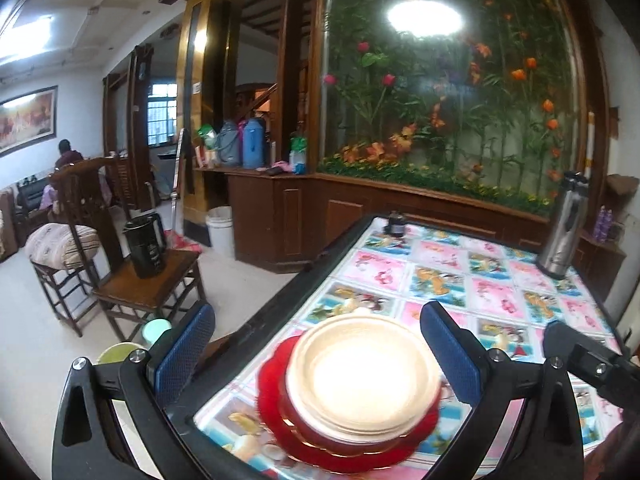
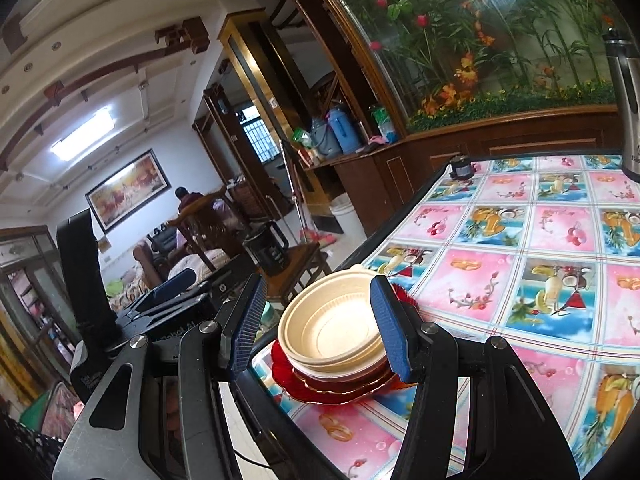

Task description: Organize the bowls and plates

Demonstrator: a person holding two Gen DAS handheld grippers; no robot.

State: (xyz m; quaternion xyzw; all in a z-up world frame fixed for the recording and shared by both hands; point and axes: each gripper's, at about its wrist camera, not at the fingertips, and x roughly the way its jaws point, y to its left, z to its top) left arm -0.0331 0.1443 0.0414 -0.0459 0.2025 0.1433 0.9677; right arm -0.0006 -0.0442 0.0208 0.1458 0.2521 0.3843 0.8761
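Cream bowls (image 1: 362,376) sit stacked on red plates (image 1: 276,432) at the table's (image 1: 500,280) near-left corner.
Both grippers, left (image 1: 320,352) and right (image 2: 316,328), hang released and empty; stacking looks finished, so next likely means retreating.

A home's dining room: wooden chairs (image 1: 120,280), oilcloth-covered table (image 1: 500,280), framed painting (image 1: 26,120).

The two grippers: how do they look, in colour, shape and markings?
Both look alike. The left gripper and the right gripper have black angular link arms with silver round bolts, and flat fingers with blue ribbed pads. The left one's body bears faint white lettering, not readable.
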